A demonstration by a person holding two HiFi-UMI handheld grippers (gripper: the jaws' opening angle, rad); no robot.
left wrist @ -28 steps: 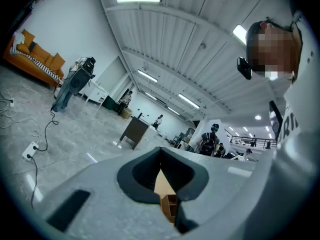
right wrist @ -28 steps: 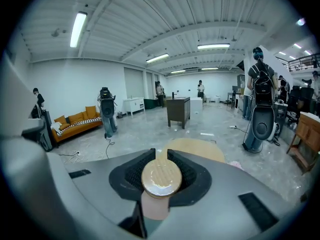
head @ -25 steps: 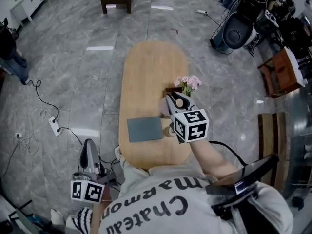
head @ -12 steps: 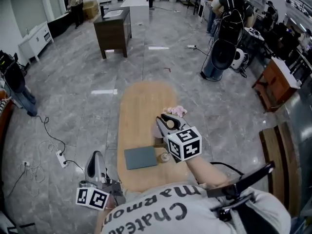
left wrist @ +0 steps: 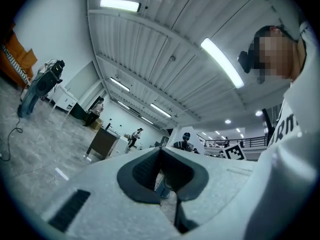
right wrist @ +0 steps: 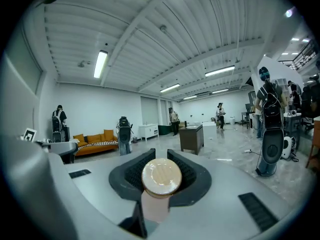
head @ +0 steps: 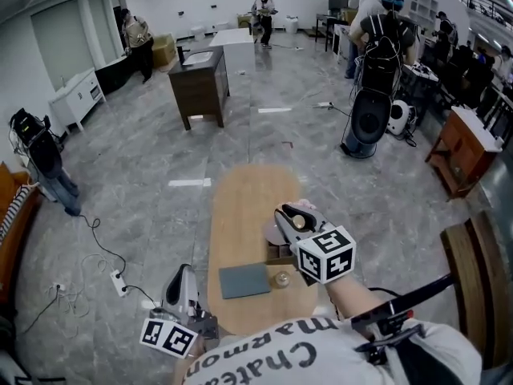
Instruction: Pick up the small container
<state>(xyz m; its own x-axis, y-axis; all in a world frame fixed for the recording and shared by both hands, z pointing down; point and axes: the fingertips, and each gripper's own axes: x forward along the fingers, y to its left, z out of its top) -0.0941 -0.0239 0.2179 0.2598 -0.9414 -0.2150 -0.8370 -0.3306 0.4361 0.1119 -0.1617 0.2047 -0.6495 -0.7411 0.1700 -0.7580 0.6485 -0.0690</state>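
The small container [right wrist: 161, 176], a pale body under a round wooden lid, sits between the pads of my right gripper [right wrist: 160, 175], which is shut on it. In the head view this gripper [head: 293, 220] holds the container [head: 300, 223] up above the right side of the oval wooden table [head: 240, 207]. My left gripper [head: 183, 275] hangs low beside the table's near left edge, off the tabletop. In the left gripper view the left gripper [left wrist: 161, 176] has its jaws together with nothing between them.
A grey mat [head: 244, 280] lies on the table's near end, with a small glass object [head: 282, 278] and a dark wooden box [head: 279, 255] to its right. A power strip [head: 119, 281] and its cable lie on the floor at left. A dark cabinet [head: 200, 87] and people stand farther off.
The head view has tilted up and now takes in the room. The right gripper stays shut on the container above the table. The left gripper stays low at the table's left.
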